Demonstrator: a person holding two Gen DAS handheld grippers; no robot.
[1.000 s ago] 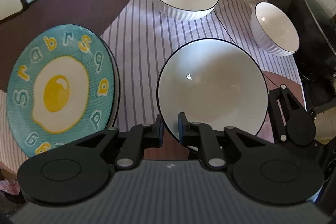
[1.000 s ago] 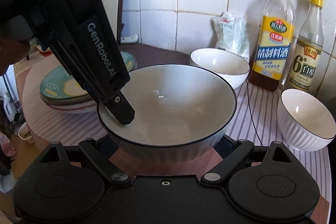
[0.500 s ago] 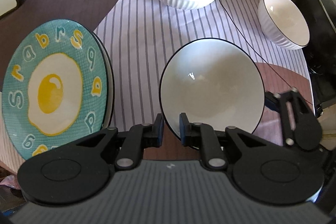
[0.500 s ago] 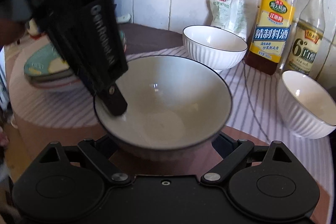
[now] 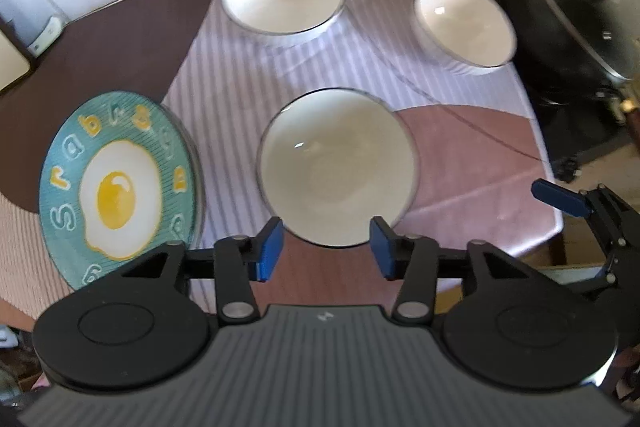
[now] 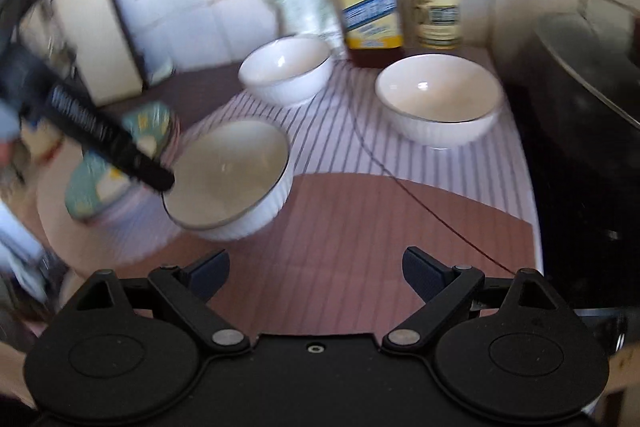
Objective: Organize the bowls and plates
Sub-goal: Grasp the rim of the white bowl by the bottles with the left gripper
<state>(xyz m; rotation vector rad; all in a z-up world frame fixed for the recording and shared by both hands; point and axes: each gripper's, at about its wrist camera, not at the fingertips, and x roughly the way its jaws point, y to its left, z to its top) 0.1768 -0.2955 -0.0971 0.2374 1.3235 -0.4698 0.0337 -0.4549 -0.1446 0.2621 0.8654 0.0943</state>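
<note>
Large bowl (image 5: pixel 338 167) sits free on the striped cloth (image 5: pixel 224 115), beside the egg plate stack (image 5: pixel 116 187). Left gripper (image 5: pixel 326 247) jaws have just been opening, released. Right gripper (image 6: pixel 316 273) spread wide, empty. Likely staged for nesting bowls.

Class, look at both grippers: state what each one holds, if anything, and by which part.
Nothing is held. The left gripper, jaws just opened, stands clear of the large bowl; the right gripper is open and empty.
</note>
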